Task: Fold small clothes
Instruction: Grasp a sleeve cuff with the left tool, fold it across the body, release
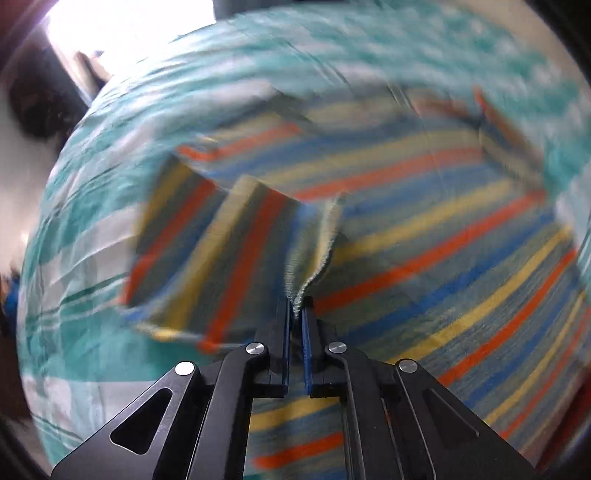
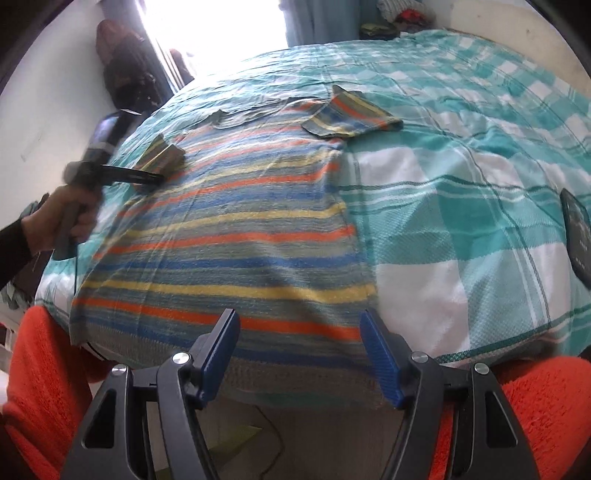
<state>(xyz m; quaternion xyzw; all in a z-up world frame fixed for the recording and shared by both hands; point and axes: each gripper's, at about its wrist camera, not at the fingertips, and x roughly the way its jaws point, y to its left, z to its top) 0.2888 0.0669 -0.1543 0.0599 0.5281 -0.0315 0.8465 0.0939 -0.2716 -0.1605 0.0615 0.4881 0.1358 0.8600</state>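
A small shirt (image 2: 236, 236) with blue, orange and yellow stripes lies flat on the bed, its hem toward me. In the blurred left wrist view, my left gripper (image 1: 297, 306) is shut on a raised ridge of the shirt's fabric (image 1: 317, 251), beside the folded-over left sleeve (image 1: 207, 240). The right wrist view shows that gripper (image 2: 155, 179) at the shirt's left side, held by a person's hand (image 2: 66, 218). The other sleeve (image 2: 351, 114) lies spread at the far right. My right gripper (image 2: 299, 321) hangs open over the hem at the bed's near edge, with nothing held.
A teal and white checked sheet (image 2: 461, 184) covers the bed. A dark flat object (image 2: 576, 236) lies at its right edge. Orange fuzzy fabric (image 2: 40, 387) flanks my right gripper. Bags (image 2: 125, 66) stand by the bright window, and a clothes pile (image 2: 402, 14) is beyond the bed.
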